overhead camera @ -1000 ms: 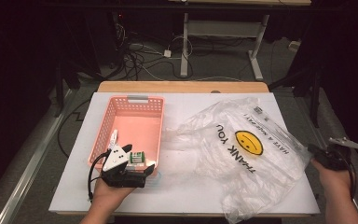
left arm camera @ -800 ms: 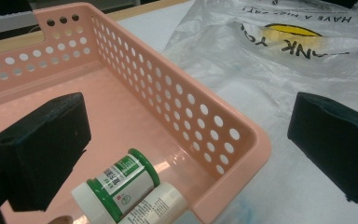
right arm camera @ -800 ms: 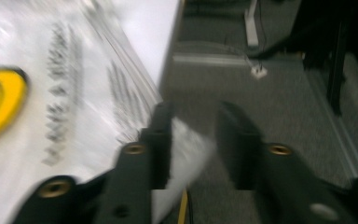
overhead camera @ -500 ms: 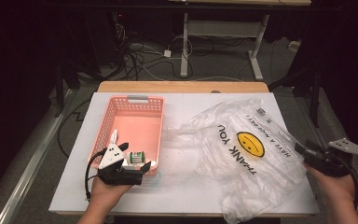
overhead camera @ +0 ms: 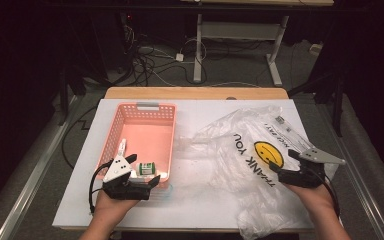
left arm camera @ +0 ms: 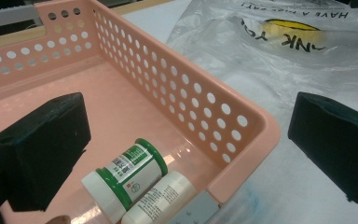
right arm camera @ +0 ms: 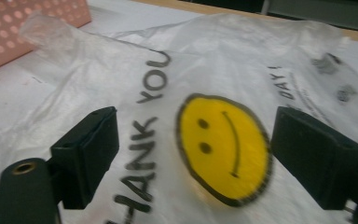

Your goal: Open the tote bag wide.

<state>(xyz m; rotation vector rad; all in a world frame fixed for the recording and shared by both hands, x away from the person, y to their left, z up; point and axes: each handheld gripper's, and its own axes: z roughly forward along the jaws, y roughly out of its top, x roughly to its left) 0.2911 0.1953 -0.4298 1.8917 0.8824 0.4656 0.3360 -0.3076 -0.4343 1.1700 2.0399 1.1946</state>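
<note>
A pink basket (overhead camera: 145,107) stands on the left of the white table. At its near end lie a green-capped bottle (overhead camera: 146,168) (left arm camera: 126,175) and a white bottle (left arm camera: 161,198). My left gripper (overhead camera: 142,169) (left arm camera: 189,112) hangs open over that near corner, one jaw inside the basket wall (left arm camera: 191,93) and one outside. To the right lies a clear plastic bag (overhead camera: 240,145) (left arm camera: 242,56) (right arm camera: 168,60) printed with THANK YOU and a yellow smiley (right arm camera: 223,147). My right gripper (overhead camera: 283,161) (right arm camera: 198,121) hovers over the smiley. Its jaws have just been opening and nothing is pinched between them.
A small white item (overhead camera: 122,147) lies along the basket's left wall. The table (overhead camera: 200,200) has a wooden strip (overhead camera: 195,93) at its far edge. Cables (overhead camera: 150,60) and desk legs (overhead camera: 197,50) stand on the dark floor beyond.
My right hand has come in from past the table's right edge to above the bag, and its jaws went from shut to open. The left hand has stayed put.
</note>
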